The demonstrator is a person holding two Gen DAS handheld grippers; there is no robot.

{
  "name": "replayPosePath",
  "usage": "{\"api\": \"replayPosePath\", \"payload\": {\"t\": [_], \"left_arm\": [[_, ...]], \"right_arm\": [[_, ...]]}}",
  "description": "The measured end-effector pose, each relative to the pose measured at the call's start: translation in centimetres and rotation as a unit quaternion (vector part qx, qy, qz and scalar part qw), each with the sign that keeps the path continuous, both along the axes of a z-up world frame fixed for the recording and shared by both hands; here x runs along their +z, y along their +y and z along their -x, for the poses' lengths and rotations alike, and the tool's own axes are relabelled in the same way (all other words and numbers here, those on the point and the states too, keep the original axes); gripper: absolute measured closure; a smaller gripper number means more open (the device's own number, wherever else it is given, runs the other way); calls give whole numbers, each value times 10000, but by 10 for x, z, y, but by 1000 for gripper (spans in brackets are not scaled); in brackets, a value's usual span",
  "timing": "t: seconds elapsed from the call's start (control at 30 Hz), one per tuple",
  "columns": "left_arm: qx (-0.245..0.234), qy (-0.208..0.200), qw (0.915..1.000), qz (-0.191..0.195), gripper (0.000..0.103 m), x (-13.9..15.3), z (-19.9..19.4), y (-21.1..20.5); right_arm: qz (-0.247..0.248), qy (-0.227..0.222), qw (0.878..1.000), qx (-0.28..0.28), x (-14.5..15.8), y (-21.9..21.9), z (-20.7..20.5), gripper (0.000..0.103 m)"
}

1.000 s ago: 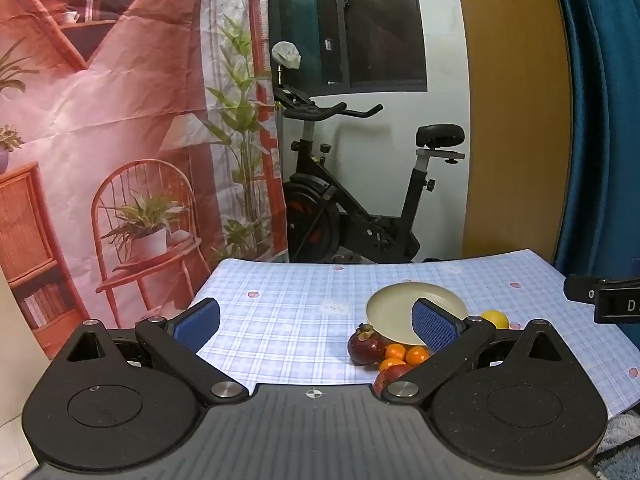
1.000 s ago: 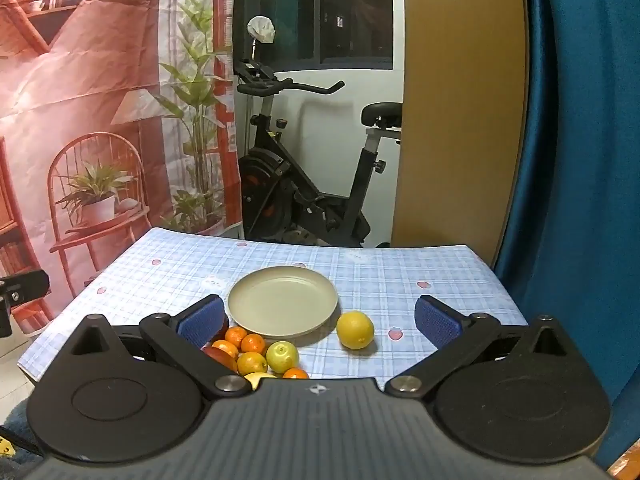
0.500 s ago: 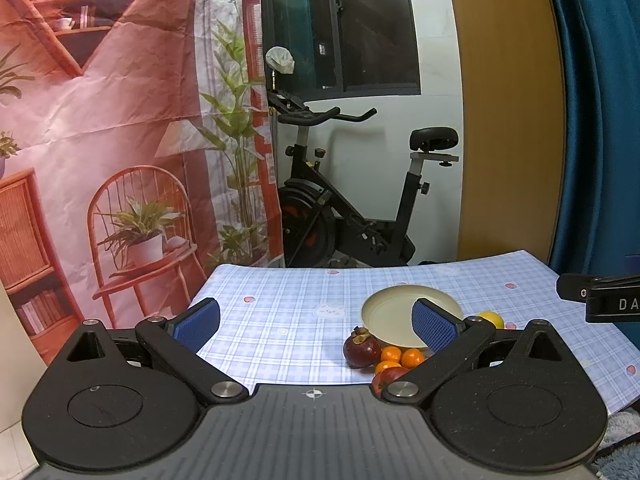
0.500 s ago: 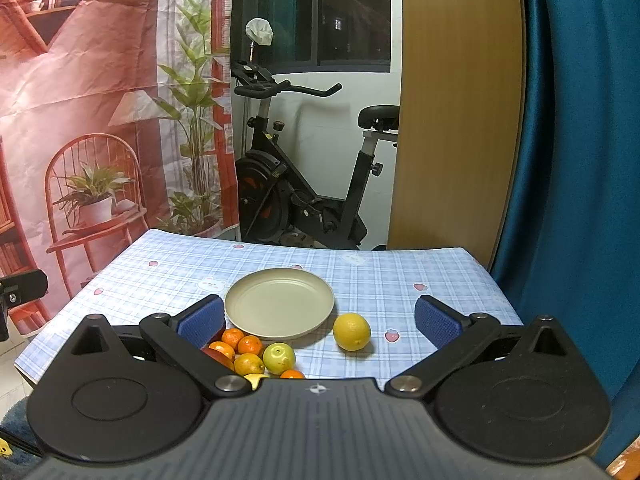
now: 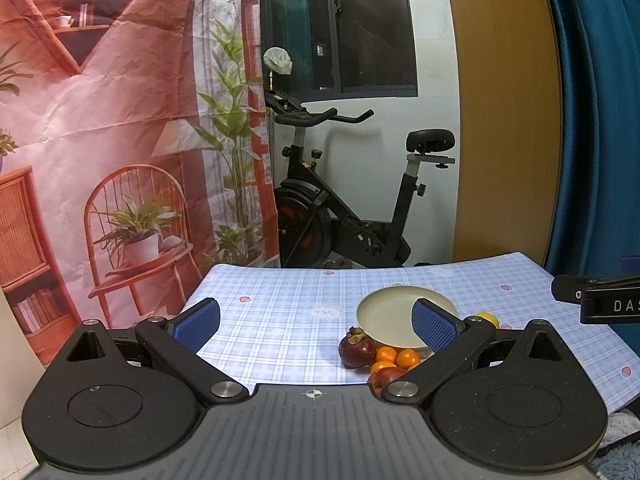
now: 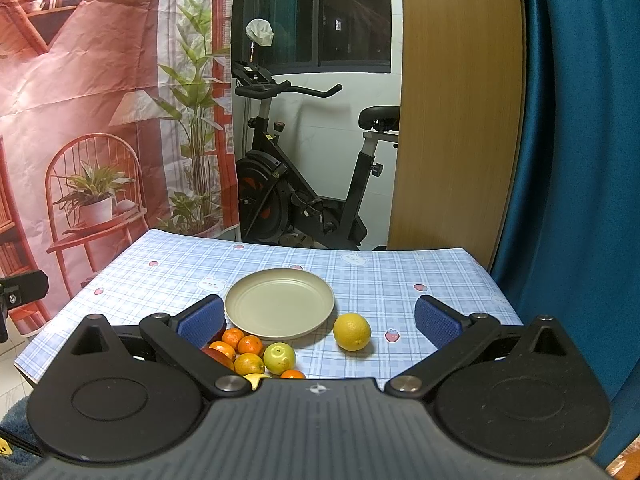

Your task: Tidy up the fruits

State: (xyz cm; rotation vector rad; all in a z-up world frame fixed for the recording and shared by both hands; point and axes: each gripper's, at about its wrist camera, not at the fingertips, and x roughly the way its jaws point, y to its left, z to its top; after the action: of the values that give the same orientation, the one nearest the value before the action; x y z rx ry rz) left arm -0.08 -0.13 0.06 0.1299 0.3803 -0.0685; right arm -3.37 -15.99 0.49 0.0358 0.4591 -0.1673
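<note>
1. Both tongs are spread wide and hold nothing: the left gripper (image 5: 316, 322) hovers at the near left edge of the table (image 5: 280, 300), the right gripper (image 6: 318, 316) just short of the near edge, each low in its own frame. That suits a start, since either can close on a fruit without opening first.
2. An empty plate (image 6: 279, 304) sits mid-frame in the right view, likely the place meant for the fruit.
3. Oranges (image 6: 242, 344), a green apple (image 6: 279, 358) and a red fruit (image 6: 218, 356) are bunched touching one another just below the plate's near rim, partly hidden behind the right gripper's left finger.
4. A lemon (image 6: 352, 332) lies alone, right of the plate and clear of the bunch, so it looks the easiest first pick for the right gripper.
5. A dark purple mangosteen (image 5: 357, 347) sits at the left end of the bunch in the left view, nearest the left gripper.
6. Compared with a second ago, the plate and fruit sit slightly higher in the right view and further left in the left view; the jaws' spread is unchanged.
</note>
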Motion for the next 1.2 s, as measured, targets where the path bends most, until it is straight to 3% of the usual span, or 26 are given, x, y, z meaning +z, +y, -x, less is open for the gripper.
{"api": "replayPosePath", "payload": {"t": [1.2], "left_arm": [[-40,-7,10000,31,0,-1,3,0]], "right_arm": [[7,-2,10000,-6,-1,2,1,0]]}}
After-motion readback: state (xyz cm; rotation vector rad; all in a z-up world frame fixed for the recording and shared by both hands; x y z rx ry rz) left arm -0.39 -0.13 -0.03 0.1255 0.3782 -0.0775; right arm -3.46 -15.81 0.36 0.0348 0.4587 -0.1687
